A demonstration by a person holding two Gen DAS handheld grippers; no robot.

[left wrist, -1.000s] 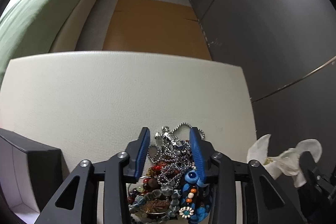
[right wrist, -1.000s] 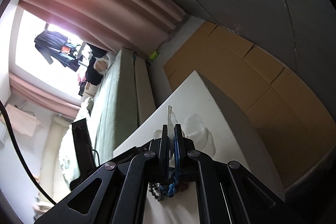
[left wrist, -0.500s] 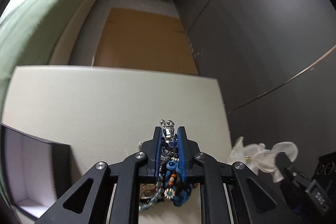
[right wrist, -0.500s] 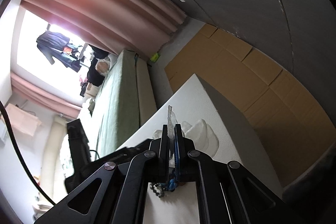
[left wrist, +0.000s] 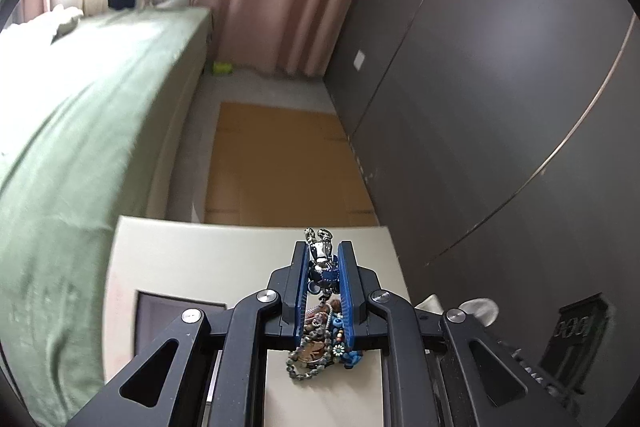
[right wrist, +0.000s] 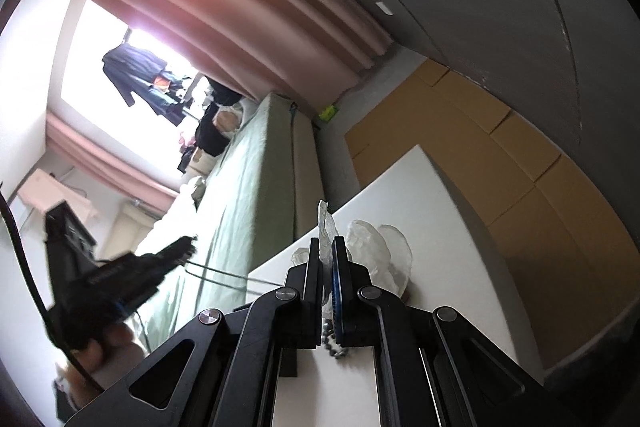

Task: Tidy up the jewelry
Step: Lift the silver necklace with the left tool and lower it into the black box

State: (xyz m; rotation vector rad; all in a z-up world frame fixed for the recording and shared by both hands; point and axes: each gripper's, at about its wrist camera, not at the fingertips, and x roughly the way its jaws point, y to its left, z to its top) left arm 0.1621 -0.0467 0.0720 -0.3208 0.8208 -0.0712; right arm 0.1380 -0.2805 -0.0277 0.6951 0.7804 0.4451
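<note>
My left gripper (left wrist: 323, 251) is shut on a tangled bunch of jewelry (left wrist: 322, 327). A silver chain with charms sticks out past the tips, and coloured beads and a blue flower piece hang below, above the white table (left wrist: 200, 259). My right gripper (right wrist: 326, 247) is shut on a clear plastic bag (right wrist: 380, 251), whose bulk rests on the table (right wrist: 440, 227). A short ball chain (right wrist: 332, 345) dangles under its fingers. In the right wrist view the left gripper (right wrist: 184, 249) shows blurred at the left, with a thin strand running from it toward the bag.
A dark open box (left wrist: 176, 311) sits on the table's left part. A green-covered bed (left wrist: 100, 107) runs along the left, a grey cabinet wall (left wrist: 500, 107) along the right. Brown cardboard (left wrist: 280, 163) covers the floor beyond the table. A hand (right wrist: 108, 343) holds the left gripper.
The left gripper closed on the jewelry pile and rose with it, so the table now looks smaller and farther. The right gripper rose slightly, still clamping the bag.
</note>
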